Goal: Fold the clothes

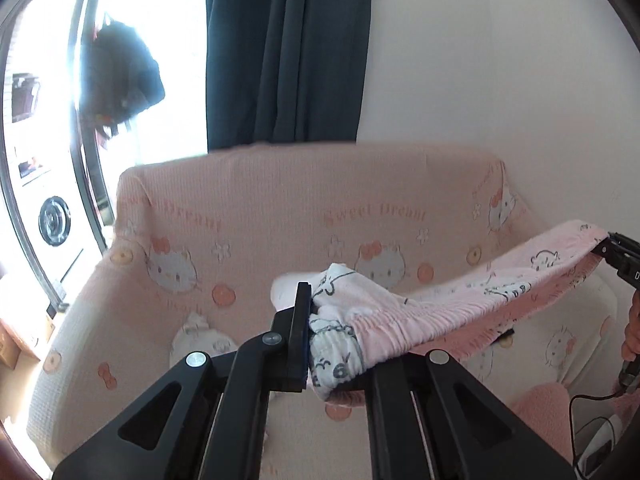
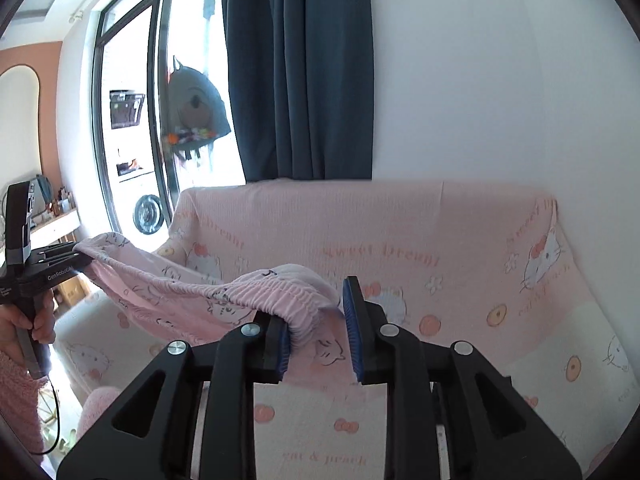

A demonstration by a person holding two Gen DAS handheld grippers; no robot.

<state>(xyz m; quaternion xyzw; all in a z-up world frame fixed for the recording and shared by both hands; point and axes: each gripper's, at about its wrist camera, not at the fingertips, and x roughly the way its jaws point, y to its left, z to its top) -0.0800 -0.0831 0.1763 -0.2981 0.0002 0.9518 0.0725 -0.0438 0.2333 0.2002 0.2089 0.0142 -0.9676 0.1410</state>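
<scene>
Left gripper (image 1: 320, 320) clenches the pink garment (image 1: 460, 304); only the right-wrist view shows right gripper (image 2: 318, 336) released.

Left claw (image 1: 320, 332) right finger behind garment (image 1: 460, 304)

- One pink printed garment (image 2: 192, 296), hanging between the tools.
- Two tools: left tool (image 1: 320, 336), right tool (image 2: 320, 336).
- One small white cloth piece (image 1: 196, 334) at the sofa's left corner.
- One sofa (image 2: 440, 232), pink cover.
- One dark curtain (image 2: 300, 68).
</scene>
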